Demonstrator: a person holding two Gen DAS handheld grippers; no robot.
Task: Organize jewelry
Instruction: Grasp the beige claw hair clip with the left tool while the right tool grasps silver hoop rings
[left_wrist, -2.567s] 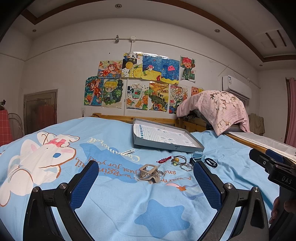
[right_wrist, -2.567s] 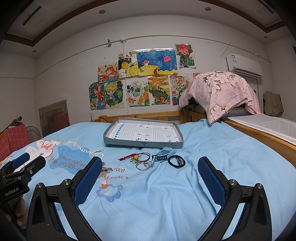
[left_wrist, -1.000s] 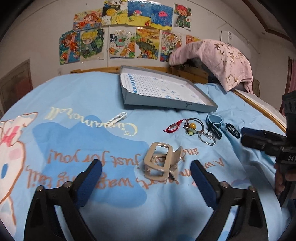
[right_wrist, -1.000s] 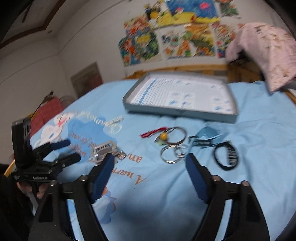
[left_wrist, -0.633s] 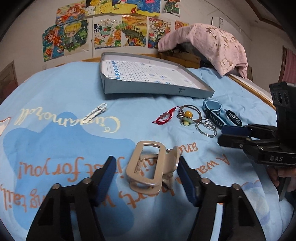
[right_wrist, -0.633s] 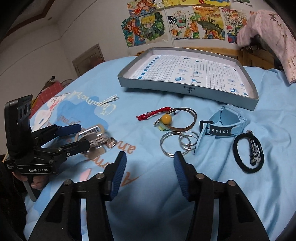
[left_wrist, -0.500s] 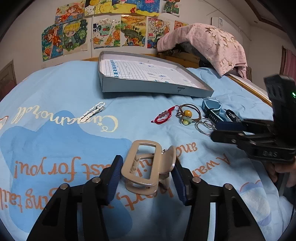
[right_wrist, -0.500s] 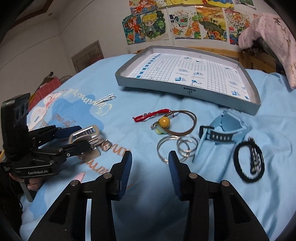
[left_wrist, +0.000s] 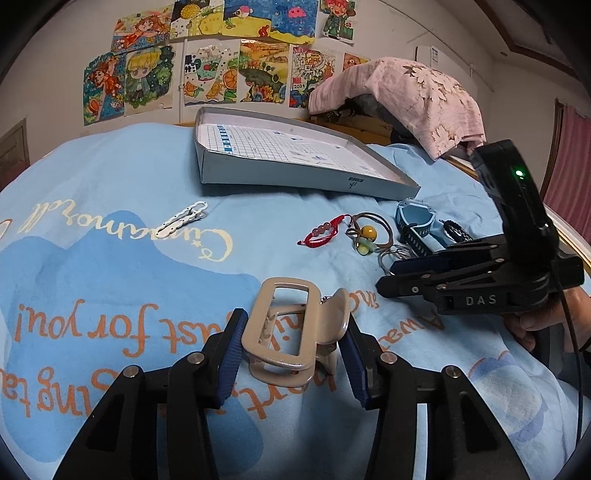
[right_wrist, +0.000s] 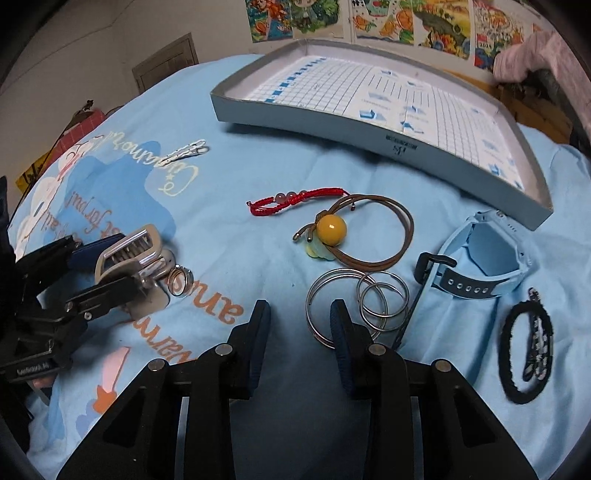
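Note:
A beige hair claw clip (left_wrist: 295, 328) lies on the blue bedspread between the pads of my left gripper (left_wrist: 291, 325), which touch its sides; the clip also shows in the right wrist view (right_wrist: 131, 254). My right gripper (right_wrist: 299, 314) is narrowed but empty, its right pad just over the rim of several silver rings (right_wrist: 354, 299). Beyond lie a brown cord bracelet with a yellow bead (right_wrist: 332, 229), a red string bracelet (right_wrist: 295, 197), a light blue watch (right_wrist: 487, 258), a black hair tie (right_wrist: 528, 350) and a white hair clip (right_wrist: 184, 149). A small ring (right_wrist: 180, 281) lies by the claw clip.
A shallow grey tray (right_wrist: 369, 133) with a gridded paper floor stands behind the jewelry. A pink blanket (left_wrist: 402, 96) is heaped on a wooden bed frame at the back right. Drawings hang on the wall.
Both grippers came down and forward toward the bedspread. The left jaws closed in around the claw clip. The right jaws narrowed and moved to the silver rings.

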